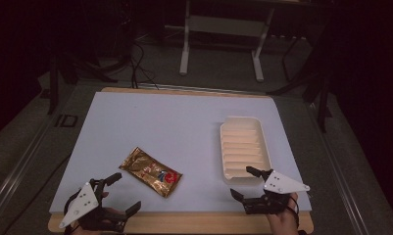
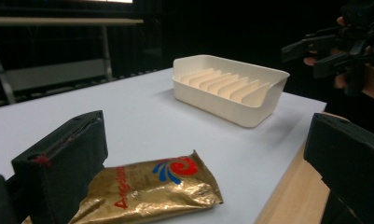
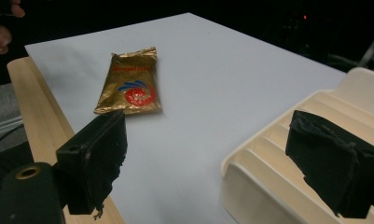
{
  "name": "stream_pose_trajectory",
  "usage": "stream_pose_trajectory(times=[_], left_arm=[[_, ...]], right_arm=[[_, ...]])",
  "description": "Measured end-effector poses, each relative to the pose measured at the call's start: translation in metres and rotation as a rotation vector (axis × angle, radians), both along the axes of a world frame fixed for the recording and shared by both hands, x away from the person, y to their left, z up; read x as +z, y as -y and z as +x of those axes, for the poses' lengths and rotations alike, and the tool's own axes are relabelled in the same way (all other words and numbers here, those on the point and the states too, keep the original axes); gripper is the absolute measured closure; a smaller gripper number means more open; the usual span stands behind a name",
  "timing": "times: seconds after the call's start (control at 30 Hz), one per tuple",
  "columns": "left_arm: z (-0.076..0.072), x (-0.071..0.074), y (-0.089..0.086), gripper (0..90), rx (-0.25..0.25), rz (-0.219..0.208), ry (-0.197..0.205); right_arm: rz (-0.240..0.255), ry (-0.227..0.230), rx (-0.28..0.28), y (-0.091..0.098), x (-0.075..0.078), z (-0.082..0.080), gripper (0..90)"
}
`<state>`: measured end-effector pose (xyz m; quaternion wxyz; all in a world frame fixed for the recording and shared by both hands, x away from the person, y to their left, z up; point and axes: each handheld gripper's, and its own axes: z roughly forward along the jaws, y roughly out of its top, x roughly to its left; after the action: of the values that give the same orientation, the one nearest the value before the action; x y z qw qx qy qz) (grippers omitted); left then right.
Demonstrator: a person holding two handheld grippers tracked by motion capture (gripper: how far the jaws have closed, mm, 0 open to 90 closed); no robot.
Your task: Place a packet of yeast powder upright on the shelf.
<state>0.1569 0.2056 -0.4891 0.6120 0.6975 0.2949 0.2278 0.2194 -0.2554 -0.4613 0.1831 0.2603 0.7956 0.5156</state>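
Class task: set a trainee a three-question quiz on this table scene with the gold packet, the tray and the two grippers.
1. True or false: the gold packet lies inside the cream tray.
2. Which gripper is nearer the packet? A) left gripper B) right gripper
3. Fill in: the jaws of both grippers stand ____, with nothing between them.

Key:
1. False; it lies flat on the white table, apart from the tray.
2. A; the right gripper hangs by the tray's near end.
3. Open.
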Motion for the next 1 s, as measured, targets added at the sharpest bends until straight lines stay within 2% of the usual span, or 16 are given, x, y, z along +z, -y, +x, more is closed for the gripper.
stream_pose_trajectory(times=[0.13,0.17,0.3,0.33,0.37,0.47,0.5,0.6,0.63,0.77,1.0], left_arm=[[0.001,0.001,0.002,0.0,-0.015,-0.01,-0.025],[0.001,0.002,0.004,0.0,-0.023,-0.008,-0.039],[-0.001,0.008,0.01,0.0,-0.028,0.011,-0.055],[-0.001,0.008,0.01,0.0,-0.028,0.011,-0.055],[-0.003,0.013,0.015,0.0,-0.058,0.006,-0.051],[-0.005,0.018,0.019,0.0,-0.068,0.01,-0.025],[-0.005,0.021,0.02,0.0,-0.07,0.01,-0.019],[-0.004,0.03,0.021,0.0,-0.091,-0.014,-0.014],[-0.003,0.035,0.02,0.0,-0.089,-0.013,-0.003],[0.004,0.044,0.019,0.0,-0.066,0.008,-0.007],[0.018,0.049,0.016,0.0,-0.04,-0.009,-0.03]], right_arm=[[0.009,0.007,-0.019,0.001,0.004,-0.003,11.6],[0.017,0.014,-0.012,0.001,0.009,-0.009,11.1],[-0.002,0.03,0.012,-0.002,0.011,-0.013,10.8],[-0.002,0.03,0.012,-0.002,0.011,-0.013,10.8],[0.008,0.03,0.043,-0.005,0.013,-0.017,10.8],[0.018,0.04,0.056,-0.006,0.015,-0.018,10.8],[0.038,0.05,0.068,-0.007,0.016,-0.02,10.8],[0.056,0.061,0.079,-0.007,0.017,-0.022,10.8],[0.056,0.074,0.088,-0.008,0.018,-0.023,10.8],[0.065,0.086,0.099,-0.01,0.02,-0.024,10.8],[0.069,0.083,0.092,-0.012,0.024,-0.024,10.8]])
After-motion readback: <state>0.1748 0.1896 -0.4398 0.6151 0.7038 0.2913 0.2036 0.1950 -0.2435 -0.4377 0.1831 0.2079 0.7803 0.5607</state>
